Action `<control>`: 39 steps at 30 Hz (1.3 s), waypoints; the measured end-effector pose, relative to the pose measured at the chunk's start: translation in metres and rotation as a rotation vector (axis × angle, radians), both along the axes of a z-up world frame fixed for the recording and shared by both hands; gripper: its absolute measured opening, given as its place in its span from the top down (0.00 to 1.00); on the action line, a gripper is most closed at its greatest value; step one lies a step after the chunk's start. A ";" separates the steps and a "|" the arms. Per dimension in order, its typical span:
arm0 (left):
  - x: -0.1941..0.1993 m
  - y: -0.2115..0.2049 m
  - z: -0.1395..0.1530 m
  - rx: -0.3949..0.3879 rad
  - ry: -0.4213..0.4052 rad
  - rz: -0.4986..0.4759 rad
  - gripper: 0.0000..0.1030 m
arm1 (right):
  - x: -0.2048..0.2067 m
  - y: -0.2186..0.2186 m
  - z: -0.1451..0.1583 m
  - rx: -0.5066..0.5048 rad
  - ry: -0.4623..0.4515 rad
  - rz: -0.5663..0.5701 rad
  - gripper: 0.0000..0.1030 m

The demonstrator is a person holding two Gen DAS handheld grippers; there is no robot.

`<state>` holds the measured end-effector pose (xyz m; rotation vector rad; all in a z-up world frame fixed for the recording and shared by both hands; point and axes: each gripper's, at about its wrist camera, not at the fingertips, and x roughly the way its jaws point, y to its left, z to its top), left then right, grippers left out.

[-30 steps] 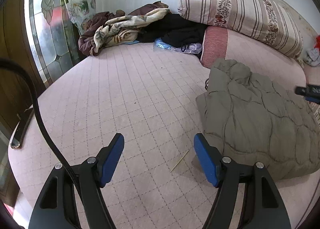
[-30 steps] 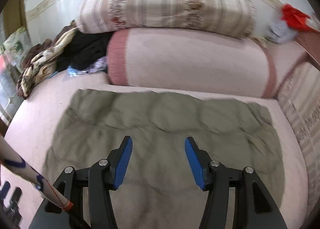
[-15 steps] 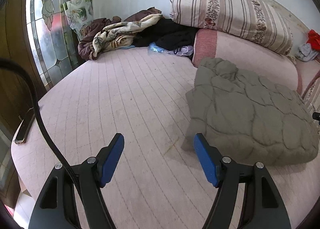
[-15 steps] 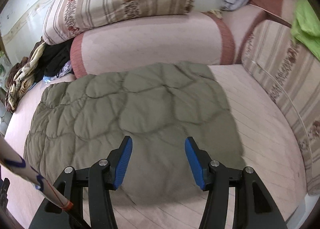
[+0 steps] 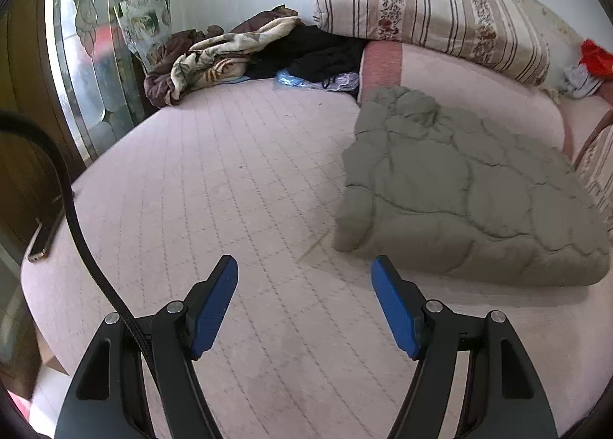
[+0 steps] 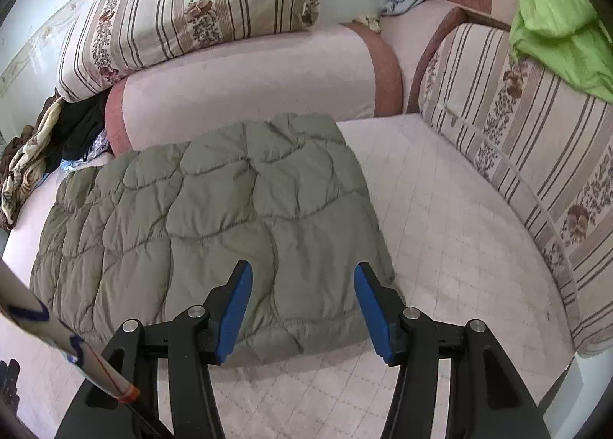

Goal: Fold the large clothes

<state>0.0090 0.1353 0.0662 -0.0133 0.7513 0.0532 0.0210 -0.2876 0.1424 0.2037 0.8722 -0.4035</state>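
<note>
A folded, olive-green quilted padded garment (image 6: 214, 216) is seen lying directly ahead of the right gripper (image 6: 302, 308), its near edge between the spread, empty jaws. The left gripper (image 5: 304, 304), likewise spread and empty, is held over bare mattress, with the garment off to its right.

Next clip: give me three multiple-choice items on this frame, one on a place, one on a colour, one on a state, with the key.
1. Where does the quilted jacket lie?
A. On the pink bed cover
B. On top of the striped bolster
C. On the floor

2. What colour is the cloth draped over the striped cushion at the right of the right wrist view?
A. Bright green
B. Navy
C. Orange

3. How do the two claws stand?
A. Both clamp the jacket
B. Both are open and hold nothing
C. Only the left grips cloth

Key: 1 A, the jacket lies flat on the cover below the pink bolster. 2 A, the green cloth hangs over the cushion top. 3 B, the left claw is over bare cover, the right claw over the jacket hem, pads apart.
</note>
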 end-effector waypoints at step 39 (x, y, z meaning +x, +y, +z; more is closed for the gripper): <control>0.061 -0.009 -0.014 0.028 0.014 -0.014 0.31 | 0.123 -0.133 -0.020 -0.082 0.094 -0.257 0.30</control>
